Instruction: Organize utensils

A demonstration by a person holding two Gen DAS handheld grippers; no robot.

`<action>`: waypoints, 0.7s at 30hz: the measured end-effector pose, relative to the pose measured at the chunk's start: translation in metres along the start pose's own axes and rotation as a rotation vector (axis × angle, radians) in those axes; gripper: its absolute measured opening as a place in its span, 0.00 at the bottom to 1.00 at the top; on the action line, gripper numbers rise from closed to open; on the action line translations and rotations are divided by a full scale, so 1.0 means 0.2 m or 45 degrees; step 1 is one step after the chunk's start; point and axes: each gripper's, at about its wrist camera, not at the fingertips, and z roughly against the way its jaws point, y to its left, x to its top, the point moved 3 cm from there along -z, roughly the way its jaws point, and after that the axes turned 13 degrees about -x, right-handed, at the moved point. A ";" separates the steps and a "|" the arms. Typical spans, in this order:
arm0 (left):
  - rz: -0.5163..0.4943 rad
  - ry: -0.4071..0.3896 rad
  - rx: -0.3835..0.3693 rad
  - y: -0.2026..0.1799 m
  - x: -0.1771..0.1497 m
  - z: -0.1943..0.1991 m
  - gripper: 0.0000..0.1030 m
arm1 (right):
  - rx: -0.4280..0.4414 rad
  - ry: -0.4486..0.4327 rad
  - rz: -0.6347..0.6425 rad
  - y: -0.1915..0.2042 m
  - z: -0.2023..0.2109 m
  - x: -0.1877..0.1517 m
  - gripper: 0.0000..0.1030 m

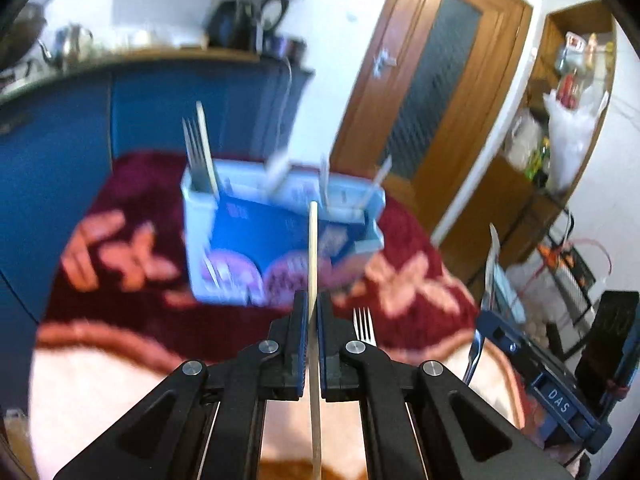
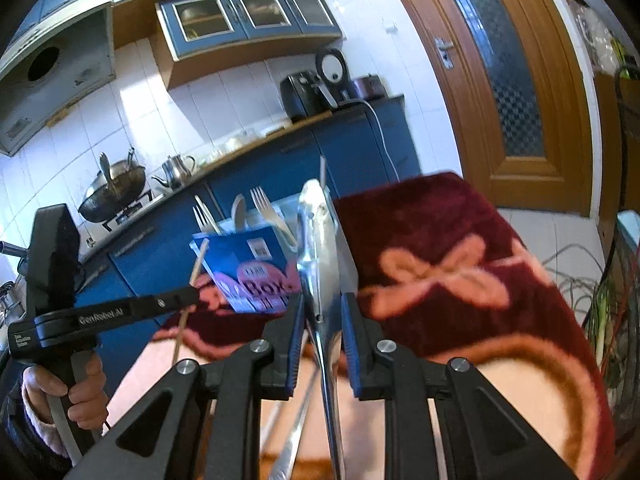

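At the far left of the right wrist view, a person's hand [image 2: 76,384] grips the handle of the left gripper [image 2: 192,294], whose black fingers reach toward the blue box [image 2: 248,256]; its jaws are clamped on a pale wooden chopstick [image 2: 199,258], which runs up past the fingertips toward the box's near corner and down below them over the table edge. In the left wrist view the same chopstick [image 1: 313,248] stands nearly upright between the blue pads [image 1: 301,332], pinched along its lower half; its tip rises in front of the box [image 1: 240,240], which is blurred. The box sits on a dark red cloth with pink bows [image 1: 132,208]; forks [image 1: 194,148] and other utensils stand in its back compartments. Just right of the left gripper's fingers a metal fork [image 1: 364,326] lies on the cloth, tines pointing away; further right, the right gripper [image 1: 490,304] holds a flat metal utensil with its tip pointing up. In the right wrist view the right gripper [image 2: 322,312] is closed on this metal utensil [image 2: 320,240]; the handle passes between the blue pads and the broad shiny end projects beyond the fingertips, just right of the box; whether a second utensil is pinched with it I cannot tell.
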 end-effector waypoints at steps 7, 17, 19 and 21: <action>-0.006 -0.193 0.033 0.05 0.24 0.11 0.04 | -0.016 -0.112 0.025 0.07 0.00 0.15 0.08; -0.035 -0.513 0.122 0.10 0.57 0.19 0.04 | -0.026 -0.173 0.087 0.11 -0.05 0.26 0.06; -0.045 -0.567 0.149 0.11 0.61 0.20 0.04 | -0.026 -0.179 0.093 0.11 -0.05 0.27 0.06; -0.062 -0.621 0.188 0.12 0.64 0.20 0.04 | -0.030 -0.185 0.093 0.11 -0.05 0.30 0.06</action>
